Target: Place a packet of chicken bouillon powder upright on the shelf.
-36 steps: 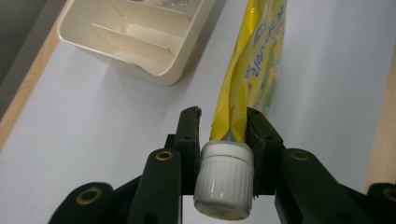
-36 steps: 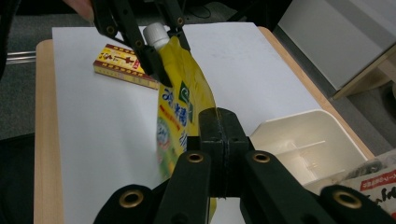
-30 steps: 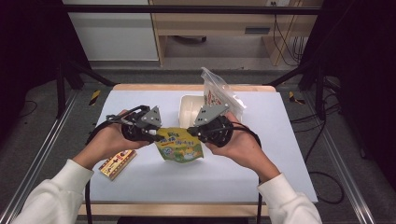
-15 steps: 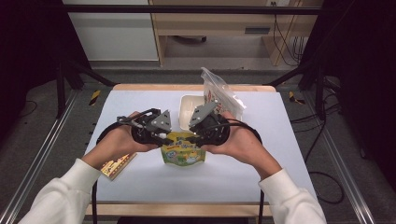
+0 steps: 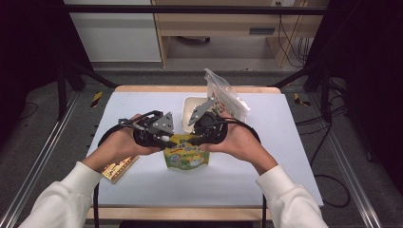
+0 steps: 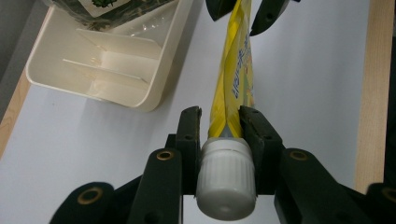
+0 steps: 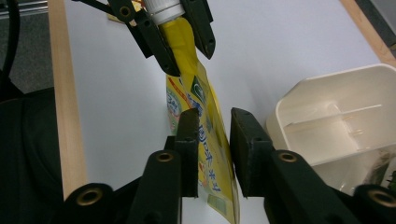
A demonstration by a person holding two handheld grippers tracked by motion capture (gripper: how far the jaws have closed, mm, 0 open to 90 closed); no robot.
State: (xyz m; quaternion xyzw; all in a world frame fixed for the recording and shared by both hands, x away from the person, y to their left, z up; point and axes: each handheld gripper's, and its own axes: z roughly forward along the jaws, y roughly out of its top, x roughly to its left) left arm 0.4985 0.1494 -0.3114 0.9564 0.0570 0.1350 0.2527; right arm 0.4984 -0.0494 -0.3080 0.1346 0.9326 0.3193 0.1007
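step in hand: a yellow spouted pouch (image 5: pixel 186 156) is held above the white counter (image 5: pixel 294 156) between both claws. left claw (image 6: pixel 219 122) is clamped on the neck just beyond the ribbed white cap (image 6: pixel 226 179). right claw (image 7: pixel 214 125) straddles the flat glossy foil body; whether it grips i cannot tell. next move likely calls for carrying it to the cream divided tray (image 6: pixel 109 70), just beside.

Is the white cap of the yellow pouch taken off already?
No, the left gripper view shows the white cap seated on the spout of the yellow pouch, between the black jaws of the left gripper.
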